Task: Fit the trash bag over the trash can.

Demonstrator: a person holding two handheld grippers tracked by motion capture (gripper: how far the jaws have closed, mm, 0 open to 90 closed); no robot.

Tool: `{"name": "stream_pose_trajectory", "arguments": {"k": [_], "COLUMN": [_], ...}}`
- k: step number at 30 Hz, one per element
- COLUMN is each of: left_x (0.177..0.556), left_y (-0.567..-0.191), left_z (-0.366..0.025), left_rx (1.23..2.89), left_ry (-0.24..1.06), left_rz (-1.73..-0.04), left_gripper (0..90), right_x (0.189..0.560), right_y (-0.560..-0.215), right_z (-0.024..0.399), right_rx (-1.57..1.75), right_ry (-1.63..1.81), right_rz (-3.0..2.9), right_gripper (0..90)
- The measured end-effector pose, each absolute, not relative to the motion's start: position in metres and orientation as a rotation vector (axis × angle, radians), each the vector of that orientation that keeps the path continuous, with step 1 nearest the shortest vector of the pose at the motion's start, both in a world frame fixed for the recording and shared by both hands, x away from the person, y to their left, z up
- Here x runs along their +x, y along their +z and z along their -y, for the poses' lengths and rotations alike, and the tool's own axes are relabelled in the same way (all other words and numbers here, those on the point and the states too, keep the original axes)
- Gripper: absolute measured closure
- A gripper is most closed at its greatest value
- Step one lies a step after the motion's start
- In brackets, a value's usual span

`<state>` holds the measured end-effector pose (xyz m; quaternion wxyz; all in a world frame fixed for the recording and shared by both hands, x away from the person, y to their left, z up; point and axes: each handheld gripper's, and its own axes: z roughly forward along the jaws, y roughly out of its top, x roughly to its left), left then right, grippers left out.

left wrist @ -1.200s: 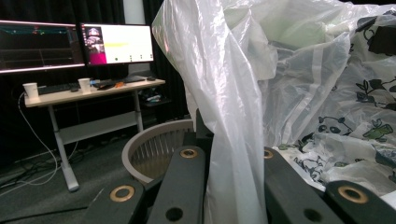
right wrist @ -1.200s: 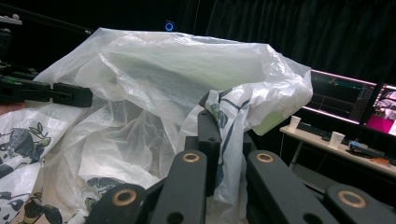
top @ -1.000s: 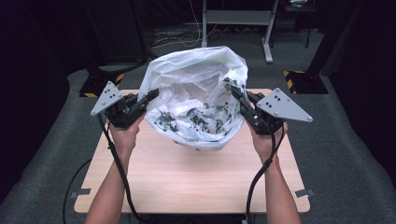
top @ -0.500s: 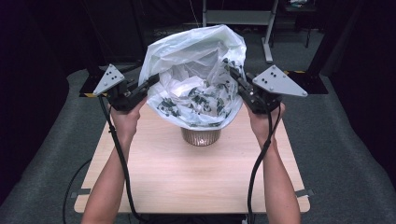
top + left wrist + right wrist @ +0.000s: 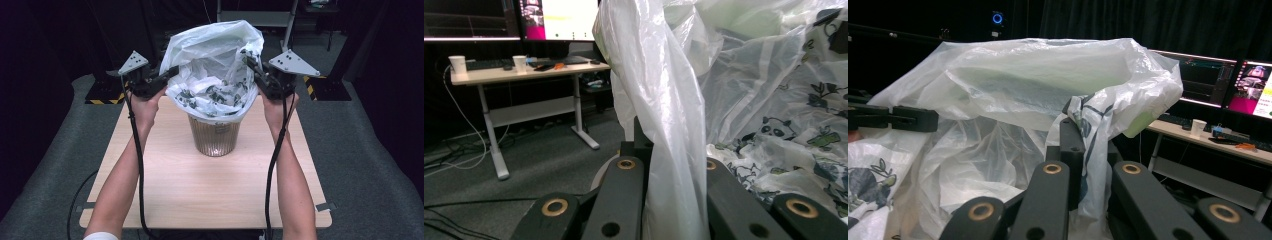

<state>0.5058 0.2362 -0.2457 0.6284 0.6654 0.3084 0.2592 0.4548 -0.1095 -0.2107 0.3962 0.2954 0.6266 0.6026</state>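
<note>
A translucent white plastic bag (image 5: 215, 55) with a black leaf-and-panda print hangs open above a small ribbed bin (image 5: 215, 137) on the wooden table (image 5: 200, 190). Its lower end still reaches into the bin's mouth. My left gripper (image 5: 170, 74) is shut on the bag's left rim, and my right gripper (image 5: 248, 57) is shut on the right rim. In the left gripper view the bag's film (image 5: 674, 100) runs down between the black jaws of the left gripper (image 5: 659, 150). The right gripper (image 5: 1088, 130) pinches a printed fold of the bag (image 5: 1038, 70), with the left gripper (image 5: 913, 119) across from it.
Black stands with yellow-striped bases sit on the grey floor at the left (image 5: 102, 95) and right (image 5: 325, 90) of the table. A metal desk frame (image 5: 255, 17) stands behind. A side desk (image 5: 524, 70) carries cups and a keyboard below monitors (image 5: 559, 17).
Both grippers have risen and moved away from the person, drawing the bag upward. The bin's ribbed wall, covered a second ago, now shows beneath the bag.
</note>
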Motion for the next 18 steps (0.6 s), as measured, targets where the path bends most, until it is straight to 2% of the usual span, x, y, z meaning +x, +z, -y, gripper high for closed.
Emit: {"name": "stream_pose_trajectory", "arguments": {"k": [10, 18], "left_x": [0.537, 0.558], "left_y": [-0.247, -0.257], "left_z": [-0.228, -0.222], "left_rx": [1.509, 1.563], "left_ry": [0.544, 0.514], "left_rz": [-0.763, -0.837], "left_gripper": [88.1, 88.1], "right_x": [0.470, 0.487], "right_y": [-0.209, -0.216], "right_z": [0.111, 0.113], "right_rx": [0.775, 0.835], "right_ry": [1.506, 1.504], "right_rz": [-1.552, -1.554], "right_gripper": [89.3, 89.2]}}
